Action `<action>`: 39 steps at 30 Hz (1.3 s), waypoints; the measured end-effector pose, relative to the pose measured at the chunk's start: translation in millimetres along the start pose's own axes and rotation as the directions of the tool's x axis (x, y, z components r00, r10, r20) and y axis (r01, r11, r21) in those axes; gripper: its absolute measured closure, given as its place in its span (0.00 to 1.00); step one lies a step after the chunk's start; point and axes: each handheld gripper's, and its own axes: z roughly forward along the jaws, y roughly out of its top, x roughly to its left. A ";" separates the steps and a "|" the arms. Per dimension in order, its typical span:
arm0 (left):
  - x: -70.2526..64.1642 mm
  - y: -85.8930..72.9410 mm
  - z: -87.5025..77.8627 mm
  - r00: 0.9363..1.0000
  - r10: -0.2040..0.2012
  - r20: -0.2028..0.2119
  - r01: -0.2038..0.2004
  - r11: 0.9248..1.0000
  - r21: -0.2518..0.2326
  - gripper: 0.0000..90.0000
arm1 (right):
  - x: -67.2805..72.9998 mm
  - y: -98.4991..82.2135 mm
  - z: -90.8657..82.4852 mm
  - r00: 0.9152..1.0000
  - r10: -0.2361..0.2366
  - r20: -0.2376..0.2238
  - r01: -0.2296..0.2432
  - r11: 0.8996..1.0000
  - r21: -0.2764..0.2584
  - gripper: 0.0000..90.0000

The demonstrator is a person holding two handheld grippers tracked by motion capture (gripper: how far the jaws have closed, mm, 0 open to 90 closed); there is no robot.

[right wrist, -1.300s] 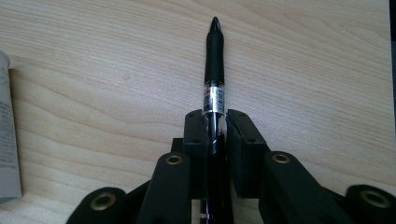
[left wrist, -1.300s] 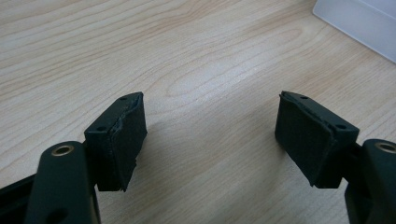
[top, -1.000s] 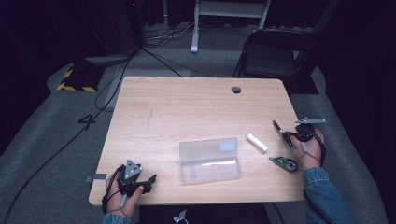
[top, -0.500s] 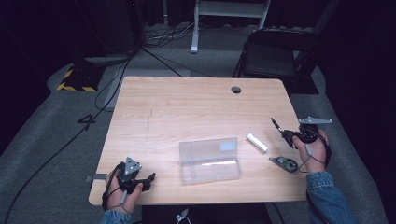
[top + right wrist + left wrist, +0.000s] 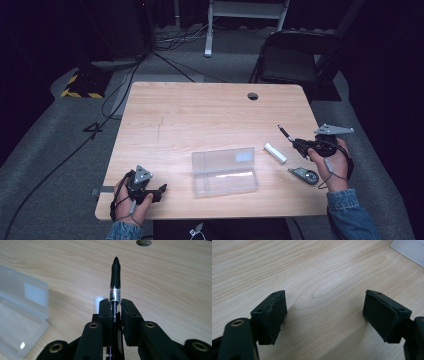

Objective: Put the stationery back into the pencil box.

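Where the light wooden table (image 5: 200, 115) met the person's side, both hands rested at its near corners, and grey carpet with dark cables lay around it. A round cable hole (image 5: 253, 96) sat near the table's far edge, and a black chair (image 5: 295, 62) stood beyond the far right corner.

At the near left, the left gripper (image 5: 324, 317) hovered low over bare wood, its jaws having just been opening; they stood partly apart with nothing between the pads. At the right edge, the right gripper (image 5: 115, 312) was clamped tight on a black pen (image 5: 115, 277), whose tip pointed away from the hand toward the far side and was raised off the table.

A clear plastic case (image 5: 225, 171) lay open near the middle of the near edge, between the two hands; it looked empty. Just right of it lay a small white tube (image 5: 275, 153), and near the right hand a grey-and-black oval object (image 5: 305, 175) rested on the wood.
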 end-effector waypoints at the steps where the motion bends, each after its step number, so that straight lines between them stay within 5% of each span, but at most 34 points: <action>1: 0.0 0.2 0.2 1.000 -0.004 0.008 0.004 1.000 0.005 0.20 | 4.9 2.0 -0.9 1.000 -0.012 -0.008 0.012 1.000 -0.002 0.88; 10: 0.5 1.2 1.2 1.000 0.004 0.006 -0.004 1.000 0.005 0.18 | 36.3 12.6 -5.5 0.994 -0.093 -0.059 0.094 0.996 0.002 0.88; 18: 0.1 1.0 1.2 1.000 0.001 0.007 -0.001 1.000 0.005 0.18 | 64.9 19.6 -4.6 0.976 -0.160 -0.146 0.161 0.987 -0.006 0.88; 25: 0.2 1.1 1.2 1.000 0.004 0.005 -0.004 1.000 0.005 0.18 | 84.1 22.7 2.5 0.953 -0.209 -0.219 0.214 0.977 -0.005 0.88; 26: 0.3 1.1 1.1 1.000 0.006 0.006 -0.006 1.000 0.005 0.18 | 90.6 23.1 6.8 0.943 -0.228 -0.242 0.235 0.972 -0.001 0.88; 29: -0.3 0.7 1.1 1.000 -0.001 0.008 0.001 1.000 0.006 0.19 | 96.4 23.2 11.3 0.934 -0.242 -0.263 0.252 0.968 0.002 0.88; 39: -1.3 -0.1 0.5 1.000 -0.002 0.004 0.002 1.000 0.003 0.18 | 124.7 22.7 36.7 0.884 -0.316 -0.345 0.341 0.940 0.013 0.88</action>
